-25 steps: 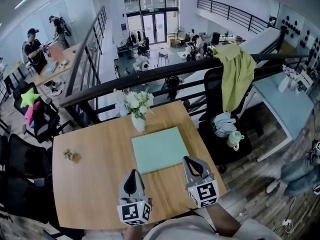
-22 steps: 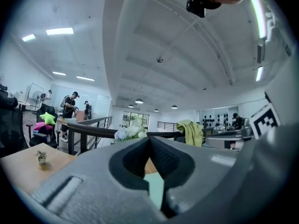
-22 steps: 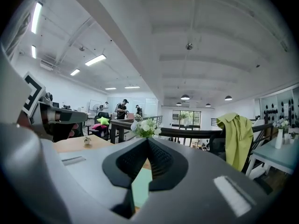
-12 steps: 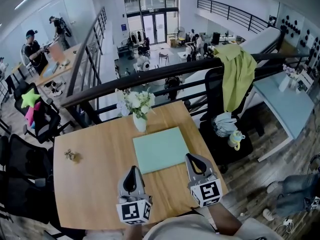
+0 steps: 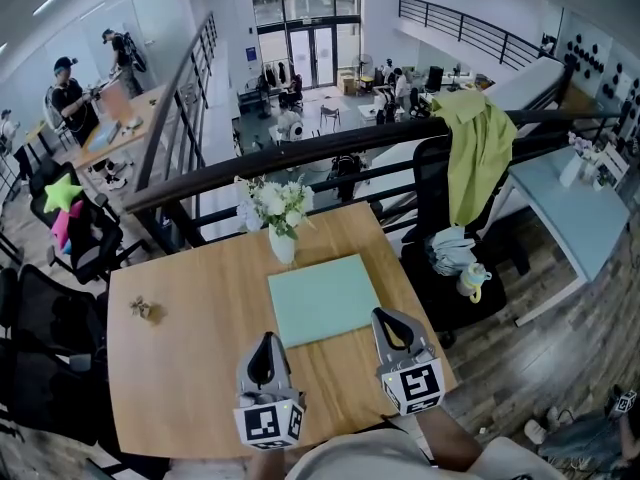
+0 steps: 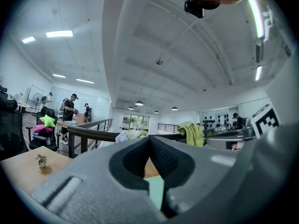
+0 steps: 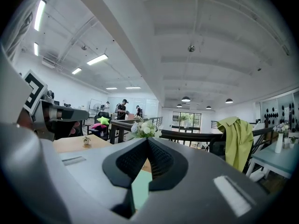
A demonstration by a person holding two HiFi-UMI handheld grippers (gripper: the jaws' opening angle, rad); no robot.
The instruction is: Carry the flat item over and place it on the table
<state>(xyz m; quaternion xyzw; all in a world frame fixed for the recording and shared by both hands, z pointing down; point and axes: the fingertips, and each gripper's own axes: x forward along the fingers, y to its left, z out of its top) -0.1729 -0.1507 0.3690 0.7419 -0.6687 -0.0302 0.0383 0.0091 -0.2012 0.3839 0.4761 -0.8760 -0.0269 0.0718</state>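
- Left gripper: nearest the person, marker cube toward the body, pointing across the table. In the left gripper view the jaws are pressed together tip to tip, with nothing clamped between them.
- Right gripper: alongside the left one and a little further forward. In the right gripper view its jaws are likewise fully closed and empty.
- Wooden table: both grippers are over its near edge.
- Flat item, a pale mint-green sheet: lies flat on the table just beyond both gripper tips, turned slightly askew to the table edge.
  - Its near-left corner sits close to the left gripper's tip and its near-right corner just beside the right gripper's tip.
  - Contact cannot be judged from above.
  - Neither gripper holds it.
  - A strip of it shows below the closed jaws in each gripper view.
- Small potted sprig: alone on the left part of the table, well apart from the sheet.
- White vase of pale flowers: at the far table edge, just behind the sheet's far-left corner.
- Black railing: runs behind the table.
- Black chair: right of the table, with a yellow-green garment draped over its back.
- Two people: standing at a desk on the far left.
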